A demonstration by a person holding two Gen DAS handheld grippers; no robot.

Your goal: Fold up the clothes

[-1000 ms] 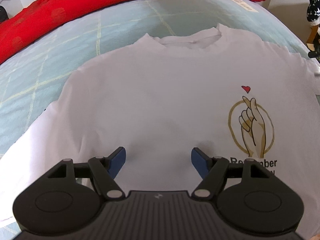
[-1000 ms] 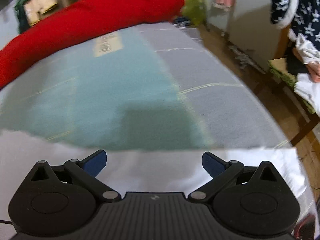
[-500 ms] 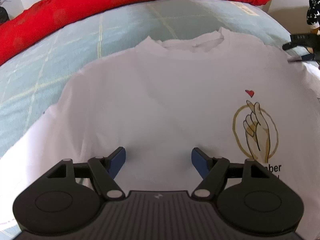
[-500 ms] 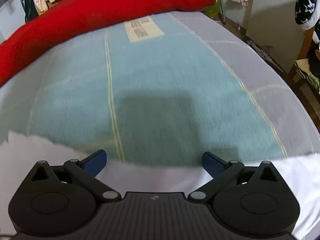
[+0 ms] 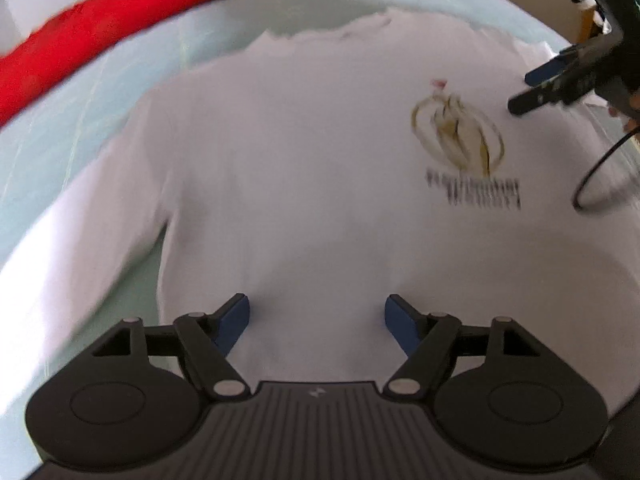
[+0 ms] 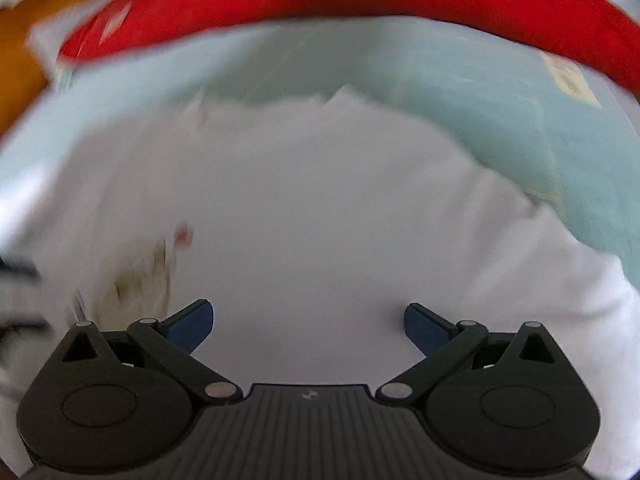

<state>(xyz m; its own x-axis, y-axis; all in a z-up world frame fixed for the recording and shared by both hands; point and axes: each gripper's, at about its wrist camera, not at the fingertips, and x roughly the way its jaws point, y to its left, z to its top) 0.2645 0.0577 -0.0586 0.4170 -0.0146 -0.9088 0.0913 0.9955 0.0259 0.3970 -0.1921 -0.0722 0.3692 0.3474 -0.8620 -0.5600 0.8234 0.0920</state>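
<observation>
- So far no fold is made: I see the white T-shirt [image 5: 312,184] spread flat, print up, on the pale blue bedcover [image 5: 100,92], collar at 12 o'clock.
- My left gripper [image 5: 317,322] is spread, its jaws having just been opening, nothing between them.
- My right gripper [image 6: 309,326] is spread, empty, above the shirt.
- Both sleeves and the body are left.

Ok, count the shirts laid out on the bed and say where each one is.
1. A white shirt lies spread flat on the pale blue bedcover, collar toward the red blanket. Others could lie outside both views.
</observation>
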